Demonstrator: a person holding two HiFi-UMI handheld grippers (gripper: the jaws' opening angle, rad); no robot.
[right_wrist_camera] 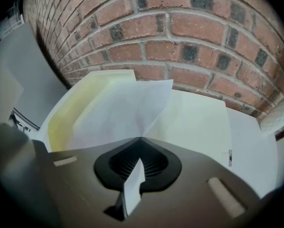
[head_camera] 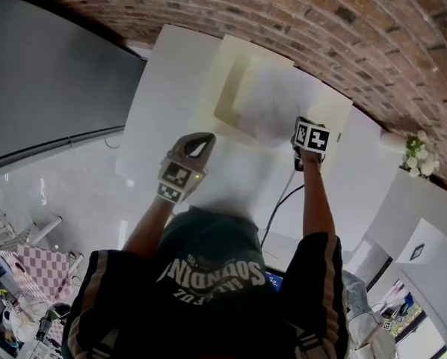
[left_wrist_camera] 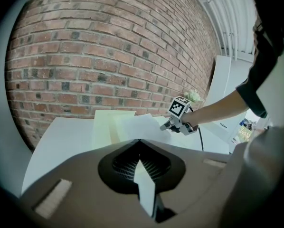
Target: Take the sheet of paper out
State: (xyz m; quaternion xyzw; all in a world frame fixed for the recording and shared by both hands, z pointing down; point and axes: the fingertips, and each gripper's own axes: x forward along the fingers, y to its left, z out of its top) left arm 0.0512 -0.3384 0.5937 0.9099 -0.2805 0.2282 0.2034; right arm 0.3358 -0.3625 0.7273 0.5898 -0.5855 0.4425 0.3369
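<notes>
Sheet of paper, pinched in our right gripper, may tear if we tug; left gripper clenched empty.

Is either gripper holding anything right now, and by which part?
Right gripper pinches the sheet of paper by its near edge; left gripper holds nothing.

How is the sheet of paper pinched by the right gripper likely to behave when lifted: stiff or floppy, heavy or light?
Probably floppy: the sheet of paper creases where the right gripper pinches it. Likely light, since that single pinch lifts its edge off the cream folder. It seems thin, so a tug might tear it.
</notes>
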